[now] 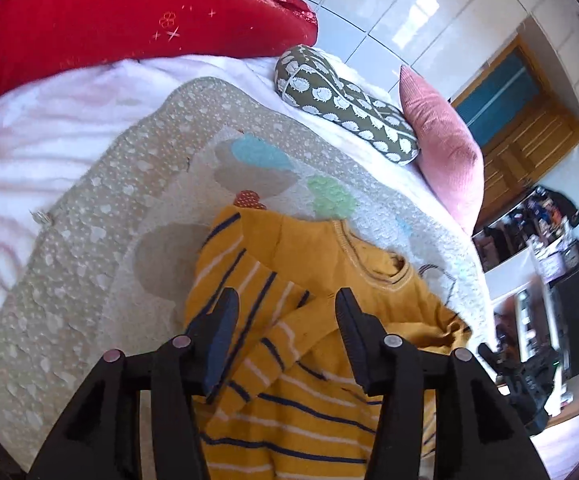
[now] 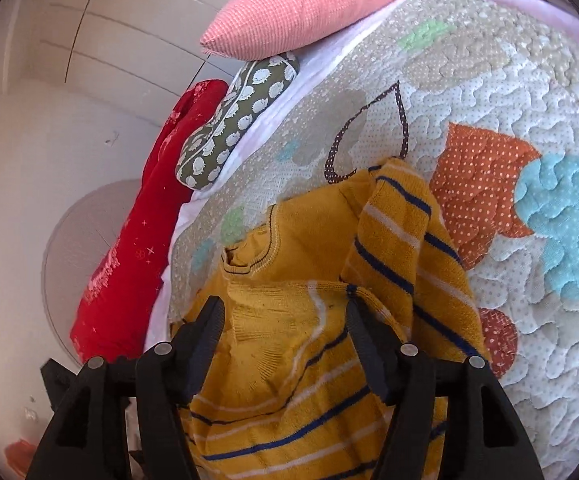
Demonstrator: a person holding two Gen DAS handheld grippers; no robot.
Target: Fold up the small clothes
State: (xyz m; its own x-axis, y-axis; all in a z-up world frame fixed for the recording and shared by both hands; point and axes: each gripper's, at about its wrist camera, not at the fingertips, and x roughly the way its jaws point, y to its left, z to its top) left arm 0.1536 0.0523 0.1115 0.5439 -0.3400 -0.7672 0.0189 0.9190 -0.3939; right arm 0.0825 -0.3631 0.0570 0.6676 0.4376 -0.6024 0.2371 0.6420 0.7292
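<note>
A small mustard-yellow knit sweater (image 1: 313, 364) with navy and white stripes lies on a round quilted play mat (image 1: 101, 216). Both striped sleeves are folded in over its body. My left gripper (image 1: 285, 304) is open just above the sweater, with the folded sleeve between and below its fingers. In the right wrist view the sweater (image 2: 297, 344) fills the lower middle, its neckline to the upper left. My right gripper (image 2: 285, 312) is open over the sweater's chest, its fingers either side of the folded sleeve edge. Neither gripper holds cloth.
The mat (image 2: 509, 92) lies on a white-pink blanket (image 1: 29, 132) on a bed. A red cushion (image 1: 109, 28), an olive hedgehog-print bolster (image 1: 345, 108) and a pink pillow (image 1: 445, 152) line the bed's far edge. A wooden door (image 1: 529, 120) and cluttered shelves (image 1: 545, 264) stand beyond.
</note>
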